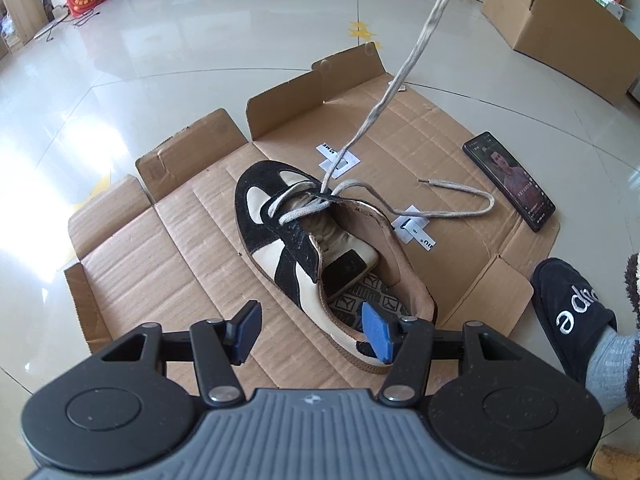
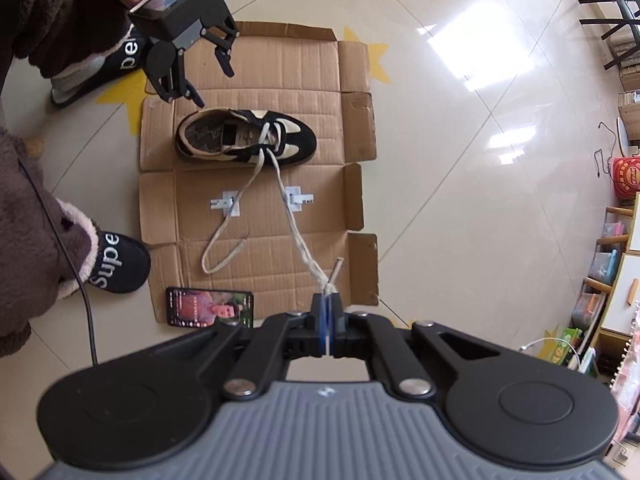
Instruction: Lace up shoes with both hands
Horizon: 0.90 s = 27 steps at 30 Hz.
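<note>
Cardboard sheet (image 2: 256,240) | holds shoe (image 2: 248,136), phone (image 2: 210,307), loose lace (image 2: 224,240)

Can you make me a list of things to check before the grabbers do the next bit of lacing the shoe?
1. Right gripper holds the lace end: ok, its jaws are shut on it near the tip.
2. Held lace runs free from the shoe: ok, pulled straight, no snag seen.
3. Left gripper ready to grab: ok, open and empty, near the heel.
4. Other lace end reachable: ok, lying loose on the cardboard.
5. Phone out of the way: ok, at the cardboard's edge, though the loose lace loops close by.
6. Next eyelet clear: cannot tell, too small to see.
</note>
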{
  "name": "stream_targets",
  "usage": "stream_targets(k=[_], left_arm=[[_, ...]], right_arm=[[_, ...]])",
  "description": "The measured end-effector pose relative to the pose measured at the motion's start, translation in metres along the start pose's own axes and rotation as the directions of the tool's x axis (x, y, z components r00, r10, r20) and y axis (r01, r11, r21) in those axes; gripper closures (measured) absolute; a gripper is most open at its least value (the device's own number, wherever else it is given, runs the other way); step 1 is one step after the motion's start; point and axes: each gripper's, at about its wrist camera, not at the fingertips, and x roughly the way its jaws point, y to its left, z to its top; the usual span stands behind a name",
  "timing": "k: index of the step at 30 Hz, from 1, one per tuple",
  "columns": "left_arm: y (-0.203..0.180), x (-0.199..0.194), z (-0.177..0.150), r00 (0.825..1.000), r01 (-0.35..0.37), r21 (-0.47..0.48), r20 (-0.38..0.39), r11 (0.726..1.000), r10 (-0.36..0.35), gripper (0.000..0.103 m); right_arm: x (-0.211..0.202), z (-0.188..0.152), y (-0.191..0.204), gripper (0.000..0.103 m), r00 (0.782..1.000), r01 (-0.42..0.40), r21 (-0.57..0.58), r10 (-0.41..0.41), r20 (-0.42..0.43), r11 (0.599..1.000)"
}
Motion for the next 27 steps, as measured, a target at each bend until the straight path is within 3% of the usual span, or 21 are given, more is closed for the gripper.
stream_targets(k=[13,27], left_arm=[[0.002,0.027,-0.002,0.998,0.021,-0.013,0.059,1.0,-0.02,0.046],[0.009,0.049,-0.001,0.996,0.035,-0.046,0.081,0.998,-0.031,0.046]], right_arm=[[0.101,0.039,-0.002,0.103,0.985,-0.143,0.011,0.141,0.102,0.99],[0.189,0.069,0.011,0.103,0.94,-0.282,0.008,0.274,0.201,0.959]])
